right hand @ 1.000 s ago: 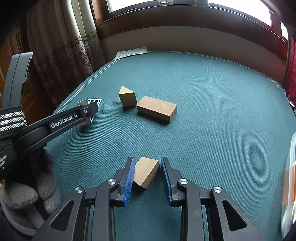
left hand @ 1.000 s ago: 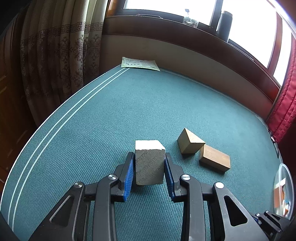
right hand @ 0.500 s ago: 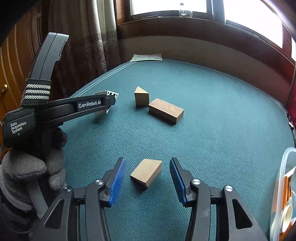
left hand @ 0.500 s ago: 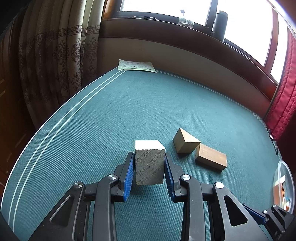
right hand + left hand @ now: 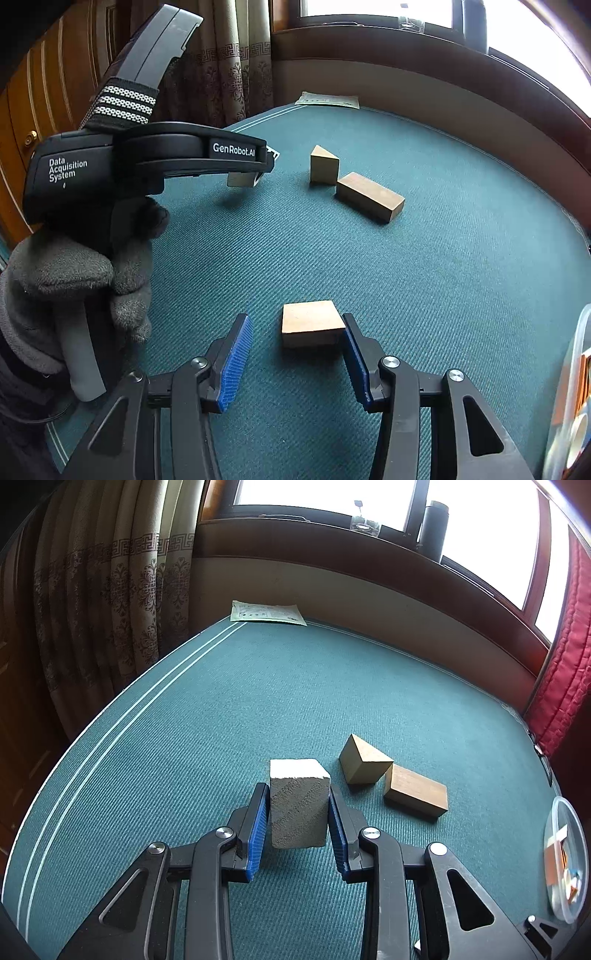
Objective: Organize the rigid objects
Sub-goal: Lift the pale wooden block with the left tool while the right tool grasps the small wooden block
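My left gripper (image 5: 297, 794) is shut on a pale grey block (image 5: 299, 805), held just above the green table cloth (image 5: 221, 720). The right wrist view shows that left gripper (image 5: 255, 173) at the left with the block (image 5: 240, 180) in it. My right gripper (image 5: 296, 319) has its jaws closing around a small wooden wedge (image 5: 310, 321) that lies on the cloth. Its left pad stands clear of the wedge and its right pad is at the wedge's edge. Farther back a triangular wooden wedge (image 5: 364, 764) and a rectangular wooden block (image 5: 415, 794) lie side by side.
A clear plastic container (image 5: 565, 853) with small items sits at the table's right edge. A paper sheet (image 5: 266, 611) lies at the far left corner. A gloved hand (image 5: 74, 280) holds the left gripper. Curtains hang on the left and a low wall runs behind.
My right gripper let go of the small wooden wedge and opened wide. The wedge now lies flat on the cloth. The right wrist rolled and shifted. My left gripper kept still with its block.
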A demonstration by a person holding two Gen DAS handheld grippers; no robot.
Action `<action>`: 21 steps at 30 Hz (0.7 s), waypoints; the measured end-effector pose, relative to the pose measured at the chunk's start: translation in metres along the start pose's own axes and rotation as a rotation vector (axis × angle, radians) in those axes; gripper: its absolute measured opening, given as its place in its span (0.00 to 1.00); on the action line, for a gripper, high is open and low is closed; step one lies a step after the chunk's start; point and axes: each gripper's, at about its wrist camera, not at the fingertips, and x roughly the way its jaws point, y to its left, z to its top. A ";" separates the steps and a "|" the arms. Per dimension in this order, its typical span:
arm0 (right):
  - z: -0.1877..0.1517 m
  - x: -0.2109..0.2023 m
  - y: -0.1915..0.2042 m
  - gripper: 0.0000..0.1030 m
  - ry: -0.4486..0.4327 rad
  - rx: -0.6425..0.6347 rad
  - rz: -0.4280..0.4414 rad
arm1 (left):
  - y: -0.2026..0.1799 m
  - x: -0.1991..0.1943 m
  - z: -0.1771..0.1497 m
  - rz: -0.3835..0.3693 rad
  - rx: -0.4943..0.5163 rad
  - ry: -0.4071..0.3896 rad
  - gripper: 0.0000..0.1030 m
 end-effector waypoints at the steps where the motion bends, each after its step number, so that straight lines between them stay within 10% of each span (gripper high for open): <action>1: 0.000 0.000 -0.001 0.46 -0.003 0.011 -0.009 | 0.000 0.000 0.000 -0.002 0.000 -0.001 0.31; 21: -0.011 -0.030 -0.024 0.33 -0.071 0.228 -0.135 | -0.020 -0.020 -0.002 -0.239 0.049 -0.044 0.31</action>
